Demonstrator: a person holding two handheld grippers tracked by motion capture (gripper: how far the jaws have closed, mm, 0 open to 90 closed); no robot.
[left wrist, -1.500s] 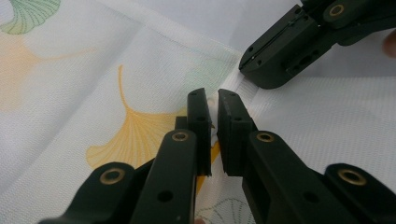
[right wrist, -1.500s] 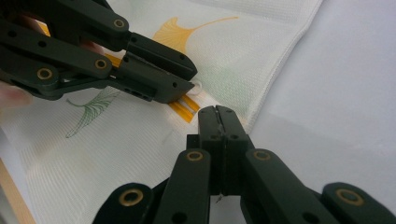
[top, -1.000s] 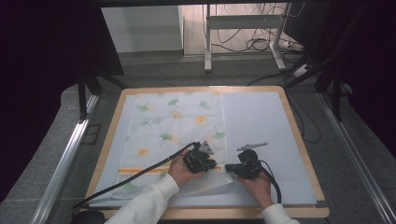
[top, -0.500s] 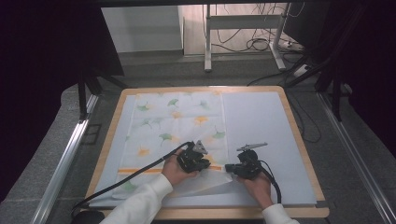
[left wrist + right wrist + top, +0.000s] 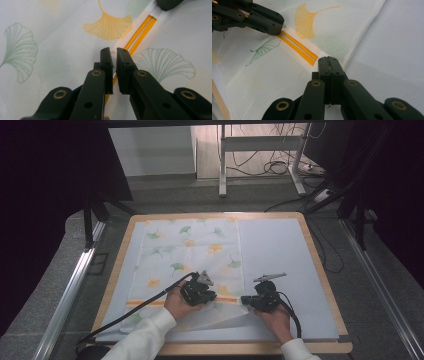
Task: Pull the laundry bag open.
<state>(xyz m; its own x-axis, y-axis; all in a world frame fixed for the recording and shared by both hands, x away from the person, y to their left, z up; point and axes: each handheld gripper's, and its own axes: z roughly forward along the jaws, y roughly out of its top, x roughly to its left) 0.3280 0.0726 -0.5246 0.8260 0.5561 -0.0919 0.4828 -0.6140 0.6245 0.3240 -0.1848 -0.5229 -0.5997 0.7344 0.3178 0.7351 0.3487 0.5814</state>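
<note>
A white cloth printed with green and orange ginkgo leaves lies on the left half of a white board. Its near edge is folded over, with a double orange stripe along the fold. My left gripper is shut on that striped edge; in the left gripper view its jaws pinch the cloth by the stripe. My right gripper is shut on the same edge at the cloth's right corner. Facing it along the stripe is the left gripper.
The board has a wooden rim. The left gripper's black cable trails off the near left corner. Metal rails run along both sides. Table legs and loose cables lie on the floor beyond.
My left gripper has slid a little to the left along the striped edge, away from the right gripper. The right gripper has stayed put.
</note>
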